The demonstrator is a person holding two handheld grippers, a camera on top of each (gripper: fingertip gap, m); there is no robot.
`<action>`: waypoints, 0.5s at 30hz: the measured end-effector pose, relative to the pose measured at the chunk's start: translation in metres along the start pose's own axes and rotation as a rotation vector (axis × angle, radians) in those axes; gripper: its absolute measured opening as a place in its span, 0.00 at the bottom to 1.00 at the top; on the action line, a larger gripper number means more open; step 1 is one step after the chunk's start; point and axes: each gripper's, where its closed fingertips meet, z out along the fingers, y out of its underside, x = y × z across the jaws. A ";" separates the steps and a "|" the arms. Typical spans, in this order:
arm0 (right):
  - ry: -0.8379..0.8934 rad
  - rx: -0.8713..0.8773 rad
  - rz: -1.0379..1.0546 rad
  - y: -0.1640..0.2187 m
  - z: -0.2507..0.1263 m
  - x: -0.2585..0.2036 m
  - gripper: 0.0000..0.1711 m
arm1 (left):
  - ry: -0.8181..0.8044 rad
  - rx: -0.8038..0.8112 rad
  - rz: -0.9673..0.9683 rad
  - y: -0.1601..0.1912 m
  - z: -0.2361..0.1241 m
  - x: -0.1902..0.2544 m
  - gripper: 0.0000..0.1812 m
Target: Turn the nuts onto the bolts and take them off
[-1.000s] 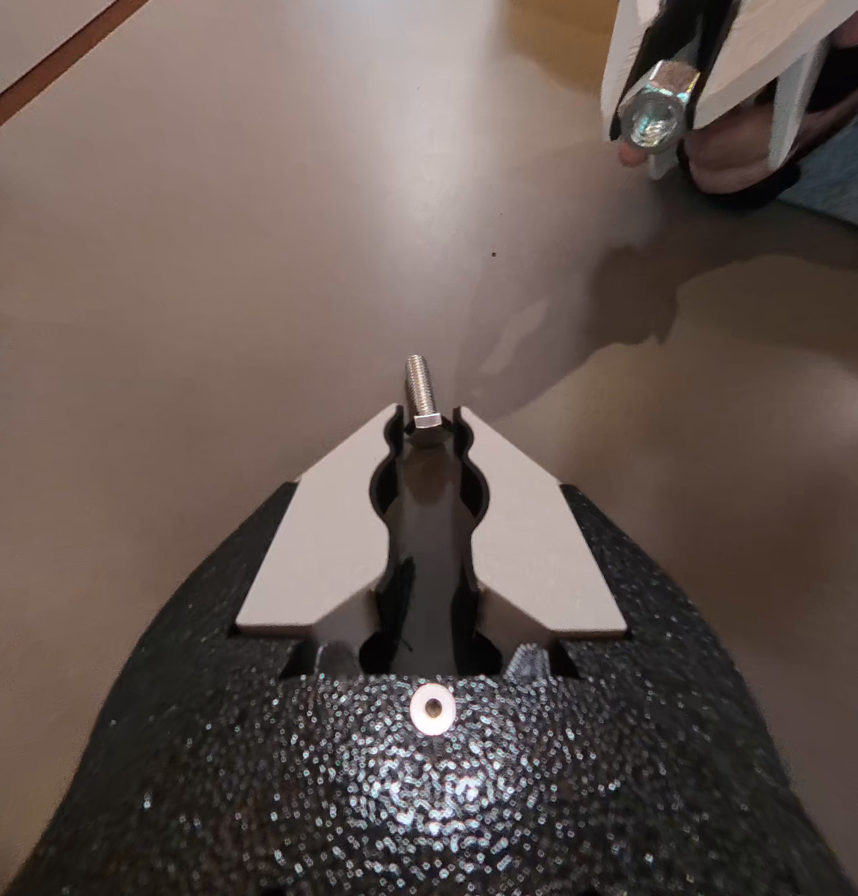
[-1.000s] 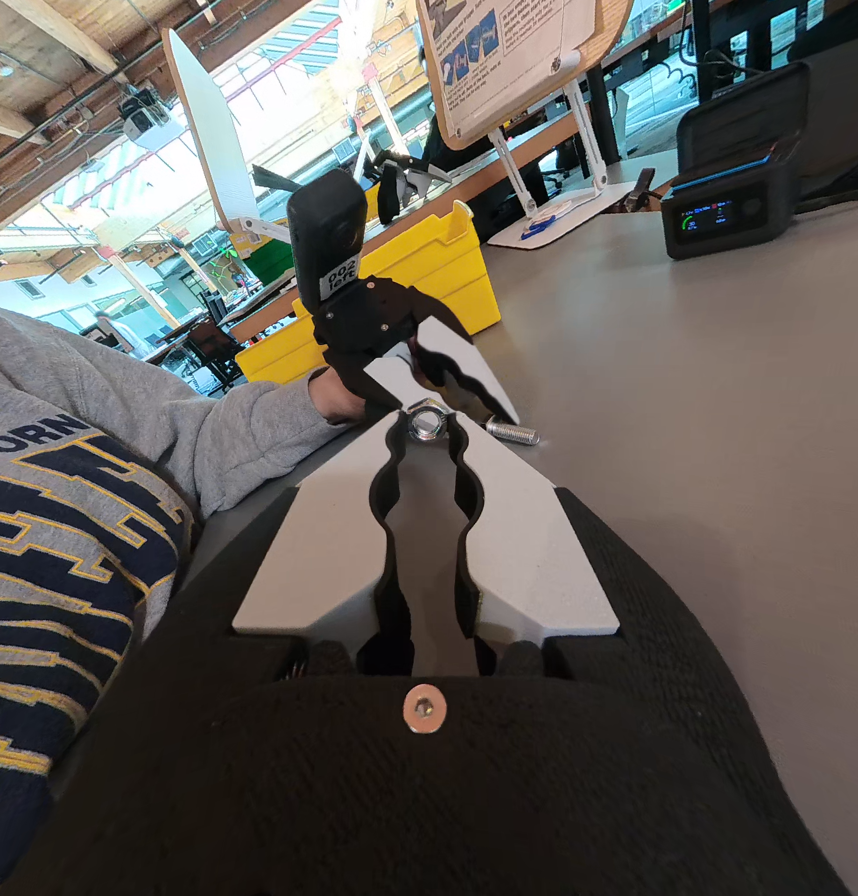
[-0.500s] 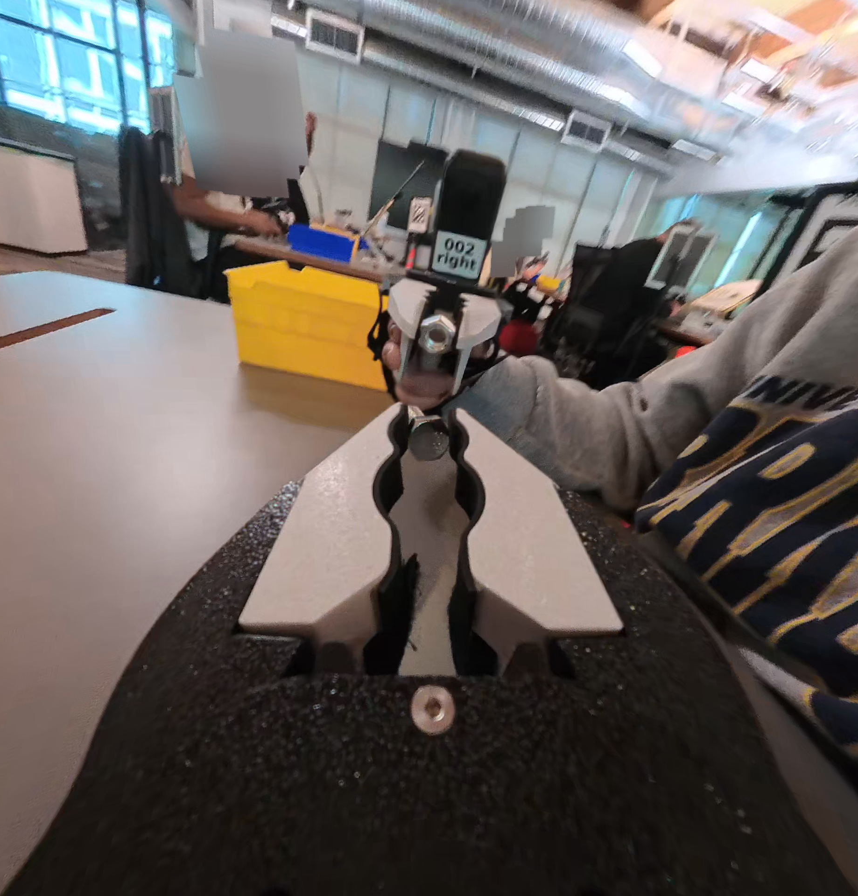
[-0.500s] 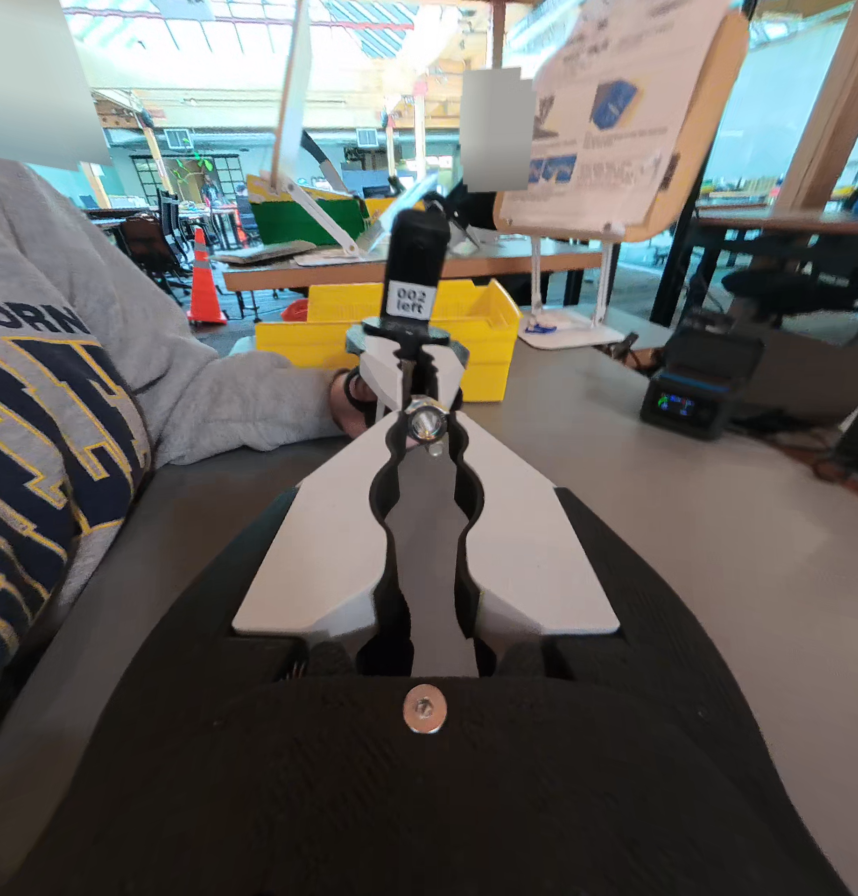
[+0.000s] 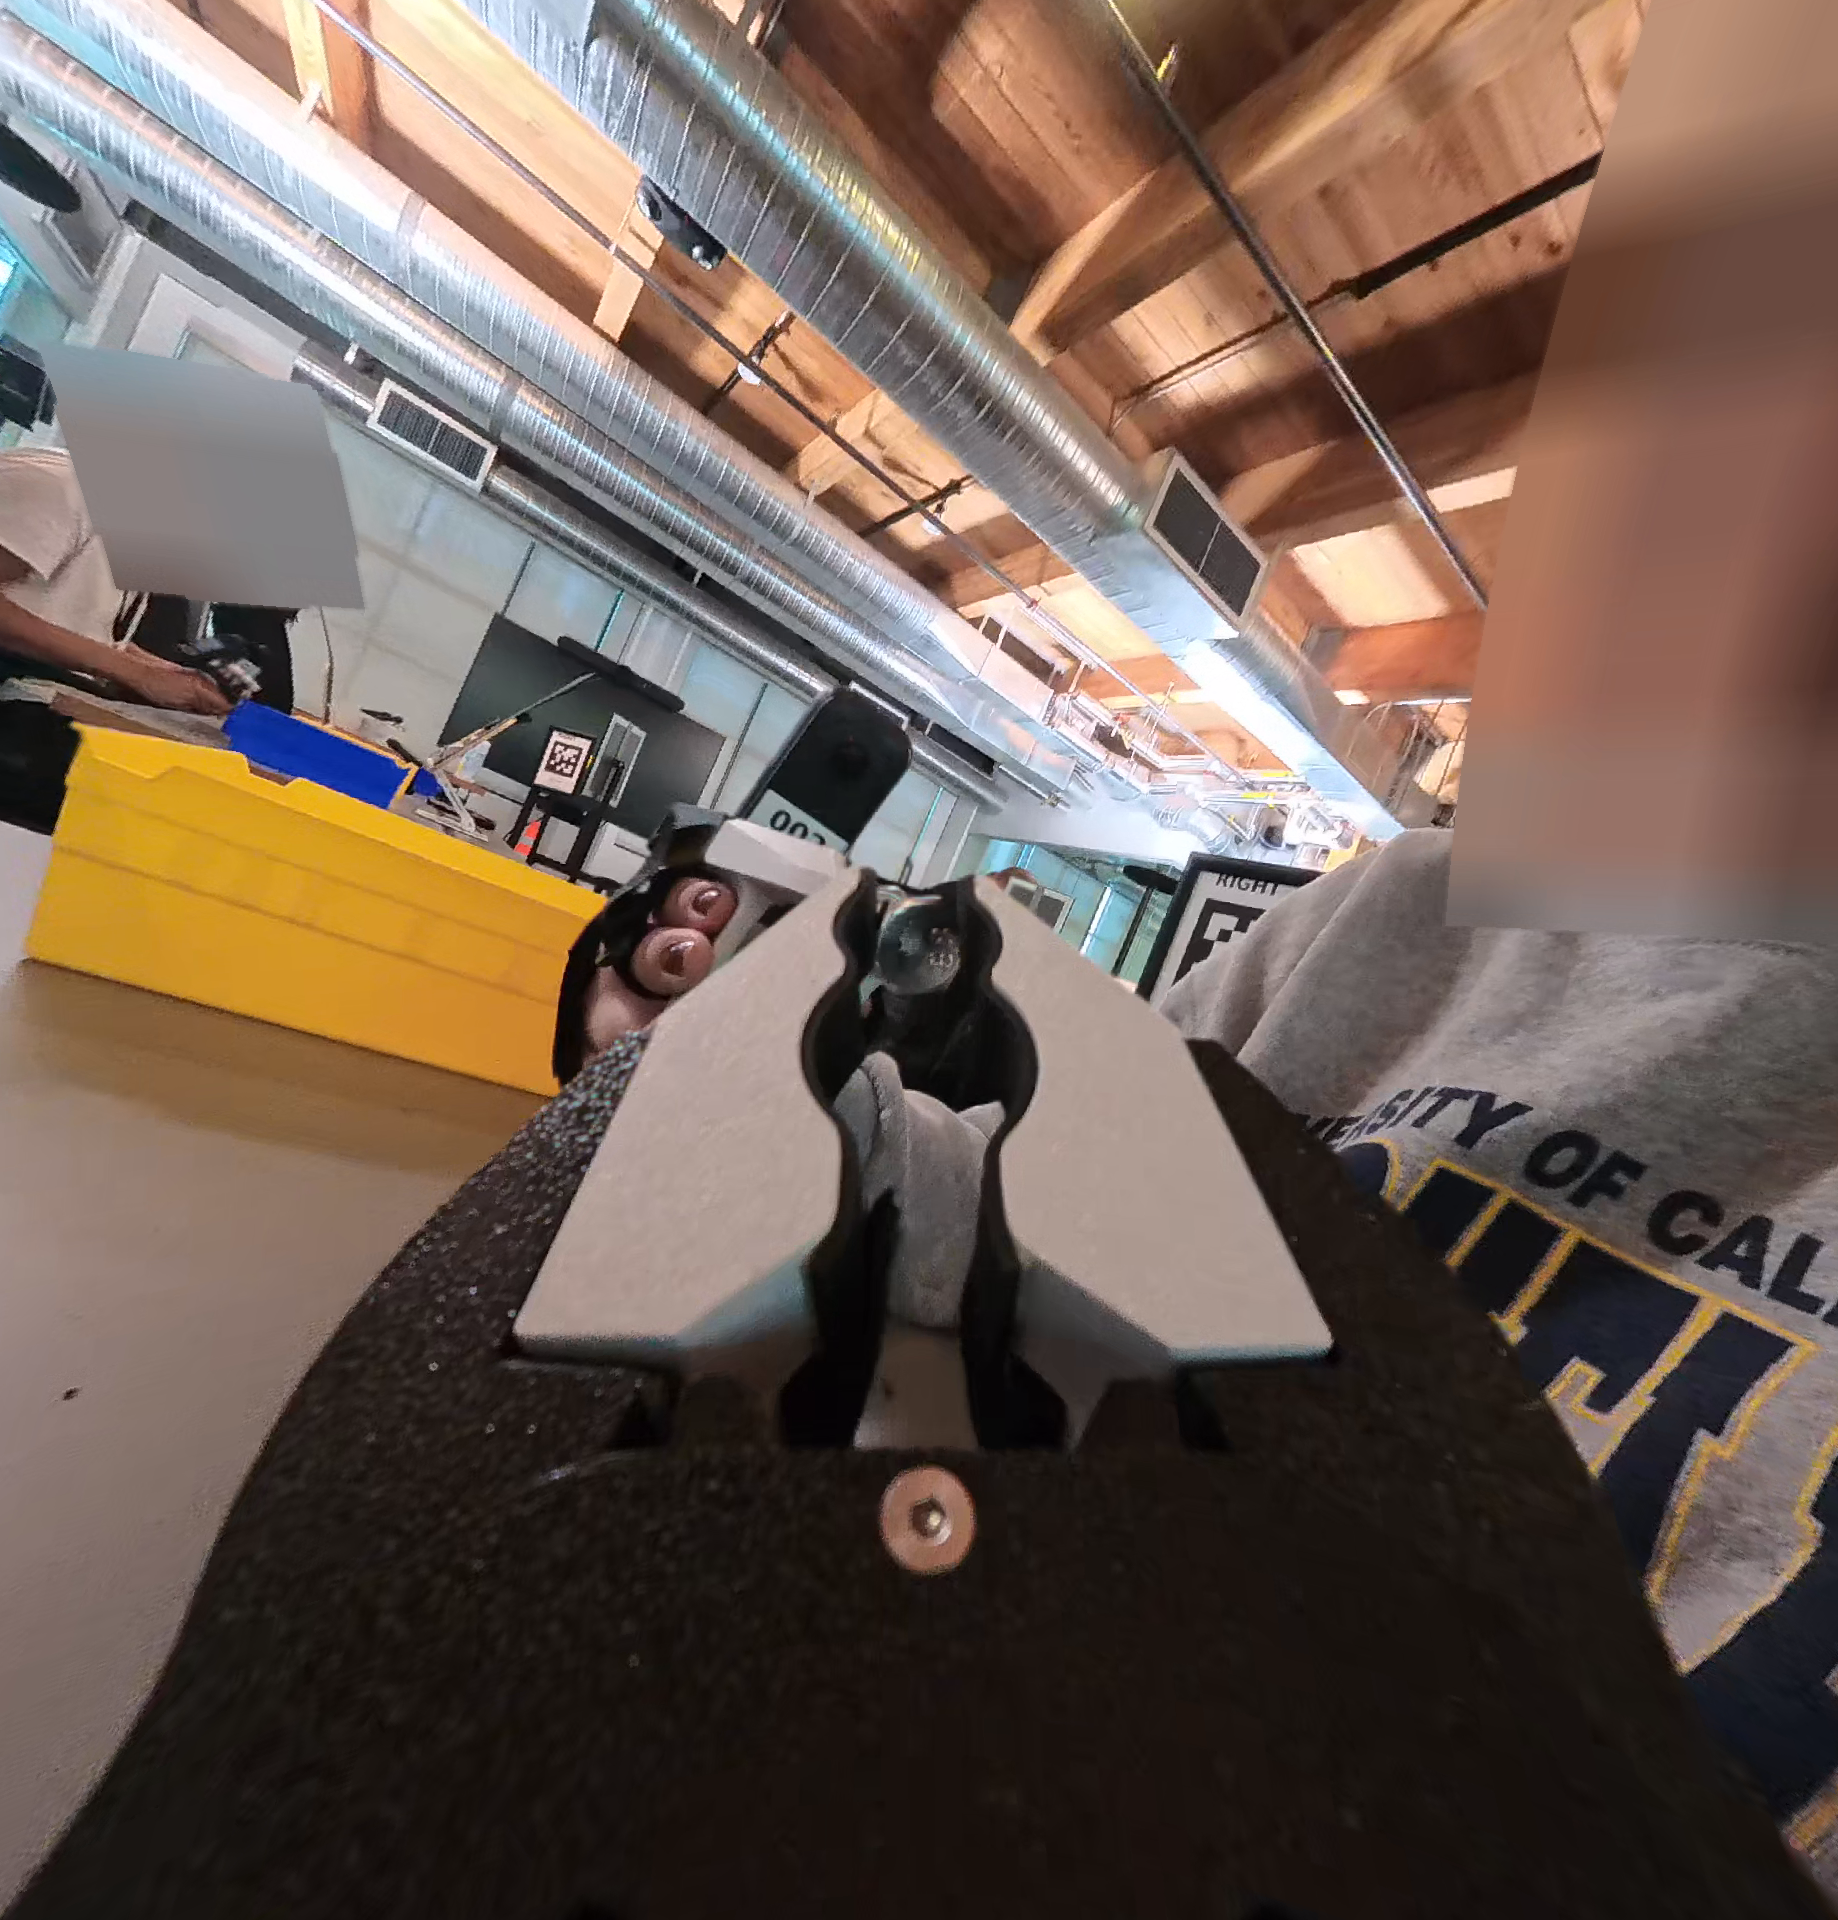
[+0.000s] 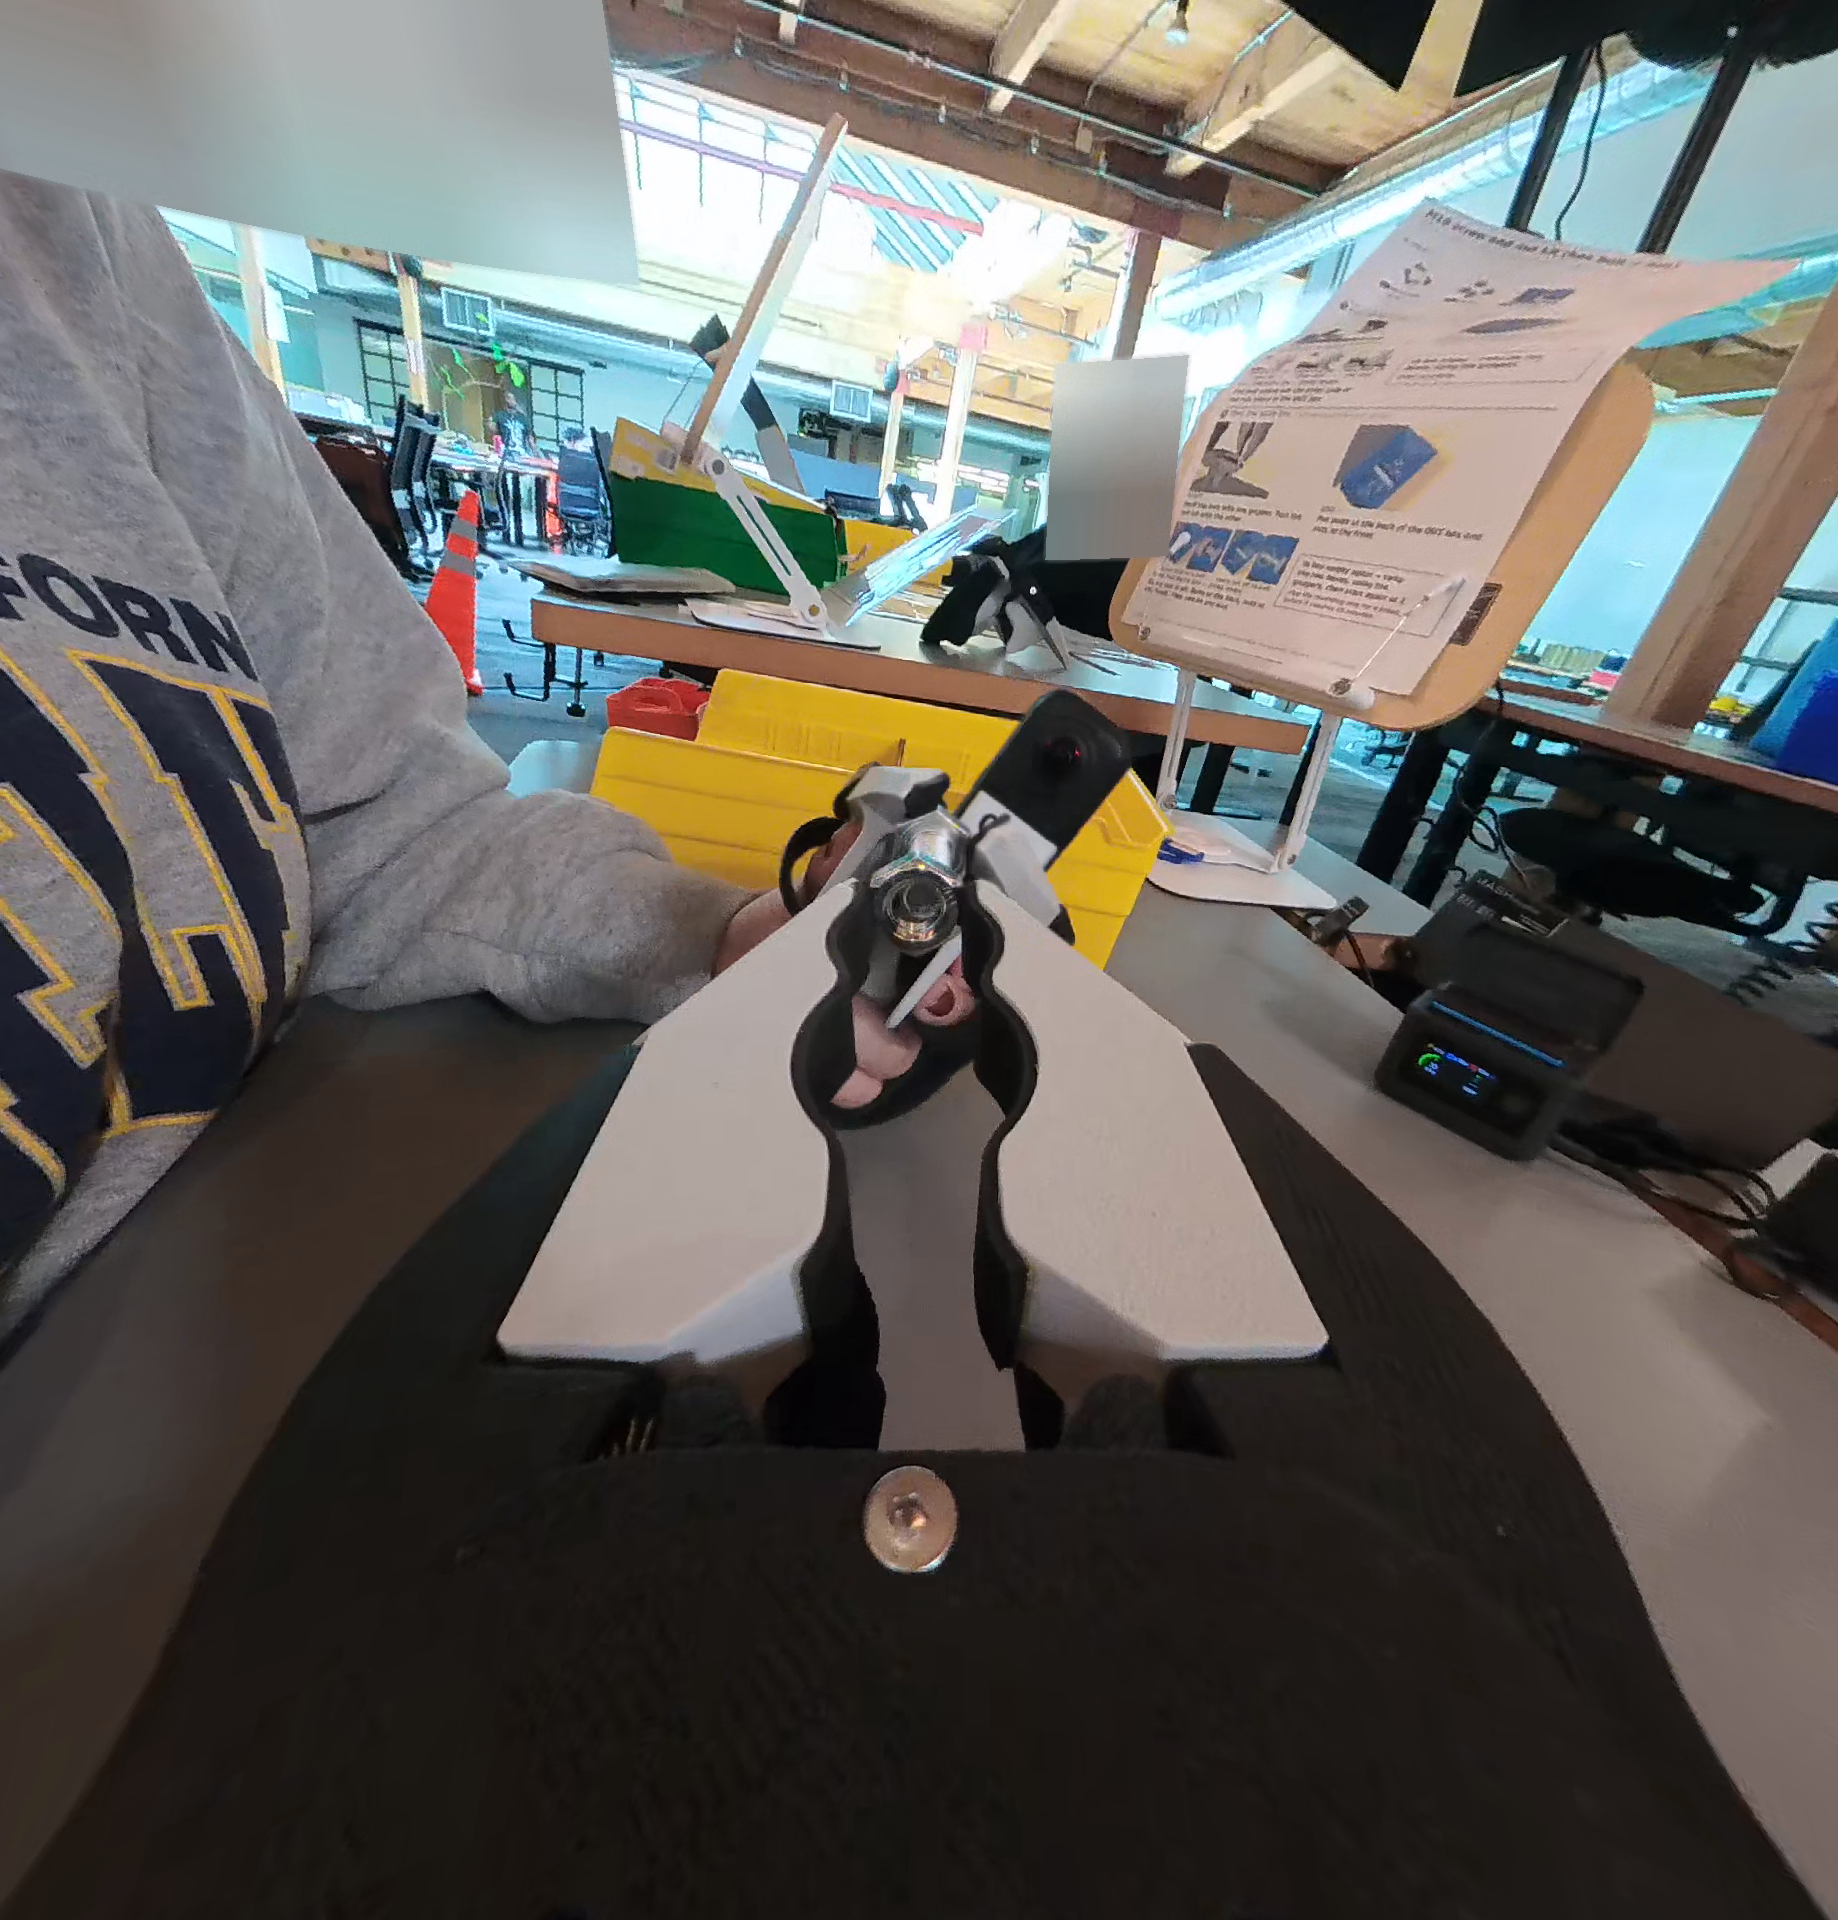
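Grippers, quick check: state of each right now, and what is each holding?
Left gripper: closed on the bolt, gripped by its head.
Right gripper: closed on the nut, which meets the bolt's end.

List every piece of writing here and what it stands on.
I will not quote writing; these bear it:
Grey sweatshirt: large chest lettering.
White sticker on black camera: partly hidden.
Instruction sheet on wooden stand: too small.
Black-framed sign: partly hidden.
Device screen: too small.

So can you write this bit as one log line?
left gripper: shut on silver steel bolt | right gripper: shut on silver hex nut | meeting
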 end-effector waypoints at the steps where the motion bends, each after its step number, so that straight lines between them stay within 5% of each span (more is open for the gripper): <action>1: 0.006 0.006 -0.004 0.001 0.001 0.001 0.09 | 0.000 0.000 -0.004 0.000 0.000 0.000 0.06; 7: 0.040 0.008 -0.013 0.008 0.000 0.007 0.09 | -0.073 -0.047 -0.008 0.005 -0.004 -0.012 0.06; 11: 0.120 -0.034 0.030 0.023 -0.014 0.027 0.09 | -0.408 -0.395 0.138 0.037 -0.028 -0.053 0.07; 15: 0.176 -0.075 0.103 0.042 -0.028 0.046 0.09 | -0.569 -0.625 0.281 0.057 -0.050 -0.074 0.07</action>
